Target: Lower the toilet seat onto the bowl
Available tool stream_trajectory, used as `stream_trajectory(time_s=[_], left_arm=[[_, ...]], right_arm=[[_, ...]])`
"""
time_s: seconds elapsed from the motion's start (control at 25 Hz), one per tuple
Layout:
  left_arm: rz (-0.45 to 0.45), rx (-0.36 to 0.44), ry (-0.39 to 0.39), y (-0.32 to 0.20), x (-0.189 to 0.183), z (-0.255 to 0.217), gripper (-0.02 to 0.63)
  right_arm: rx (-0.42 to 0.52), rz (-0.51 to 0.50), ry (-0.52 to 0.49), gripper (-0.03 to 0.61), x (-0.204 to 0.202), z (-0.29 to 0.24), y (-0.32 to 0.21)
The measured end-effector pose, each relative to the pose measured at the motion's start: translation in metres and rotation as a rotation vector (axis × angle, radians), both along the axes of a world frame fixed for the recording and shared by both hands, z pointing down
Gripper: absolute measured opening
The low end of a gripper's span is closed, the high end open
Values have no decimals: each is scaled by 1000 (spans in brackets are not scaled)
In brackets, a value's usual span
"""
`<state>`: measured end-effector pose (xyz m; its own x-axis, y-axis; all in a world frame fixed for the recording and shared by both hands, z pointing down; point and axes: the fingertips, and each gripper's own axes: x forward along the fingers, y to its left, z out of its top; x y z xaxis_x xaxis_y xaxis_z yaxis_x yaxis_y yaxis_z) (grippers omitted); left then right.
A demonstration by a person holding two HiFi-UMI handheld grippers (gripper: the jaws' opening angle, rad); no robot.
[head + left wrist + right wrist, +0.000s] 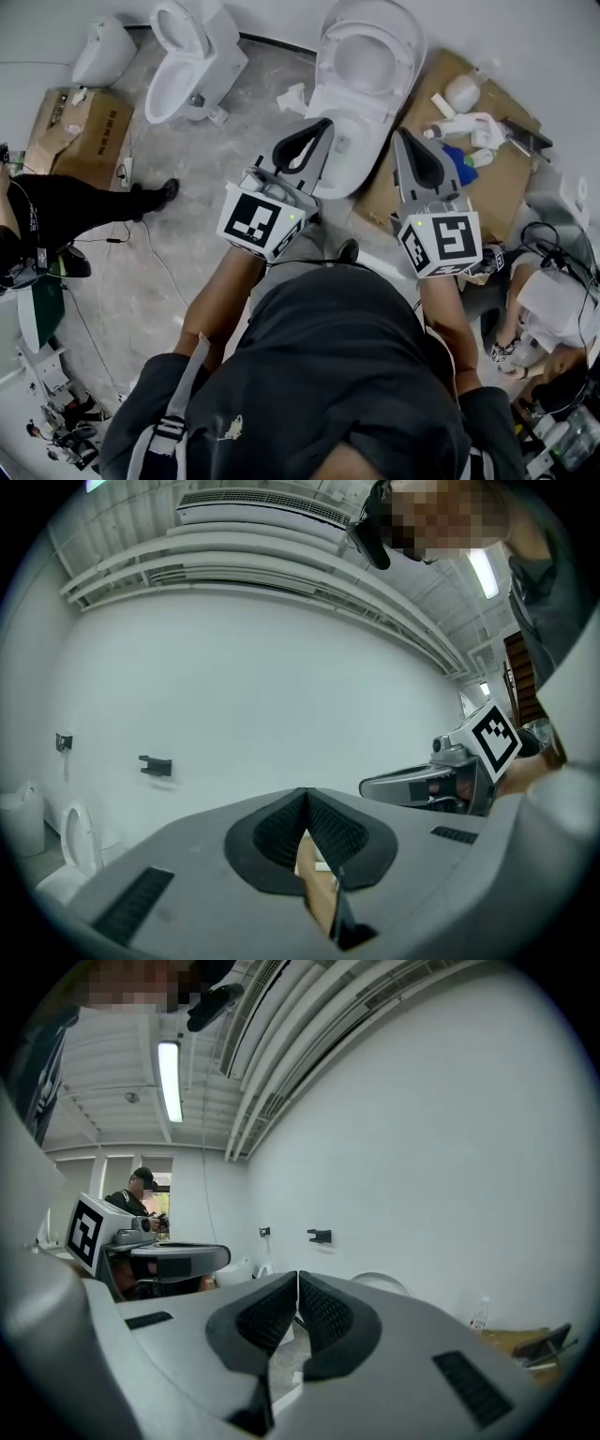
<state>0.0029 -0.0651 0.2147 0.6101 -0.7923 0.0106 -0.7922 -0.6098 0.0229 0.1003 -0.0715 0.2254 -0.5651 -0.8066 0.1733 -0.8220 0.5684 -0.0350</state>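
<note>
the seat (pixel 366 58) stands raised at the far end of the bowl (pixel 349 141), its ring facing the person and its long axis running straight away from them. it lies dead ahead, between the two claws and beyond both tips.

the left claw (pixel 323 122) has its jaws together on nothing and points up over the bowl's left side. the right claw (pixel 398 131) is closed and empty too, its tip just at the bowl's right edge, over the cardboard (pixel 487 178). both sit at about the same reach from the seat; neither touches it.

judging from this, the lowering has not begun. the seat's top rim is the part to catch, and it is the farthest point from either tip, so the coming move is a reach forward and up over the bowl. the right claw looks marginally better lined up with the ring's free side, though either could hook it.
</note>
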Motion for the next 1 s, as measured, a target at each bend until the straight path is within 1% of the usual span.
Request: stream_trajectory(time_s=[0.28,0.48,0.64,0.88,1.0], left_arm=[[58,13,9,-68,-29,-1,3],[100,-1,12,-108,-42,5,3],[113,-17,10,-134,-43,14,3],[112,-25,9,-162,-33,22,3],[101,-32,10,-174,-26,23,3]], right_arm=[[14,58,15,8,-26,-1,-59],[8,107,28,8,-39,3,-98],[1,134,30,8,-38,7,-126],[-13,141,31,8,-28,19,-157],[-30,128,29,8,-21,27,-172]])
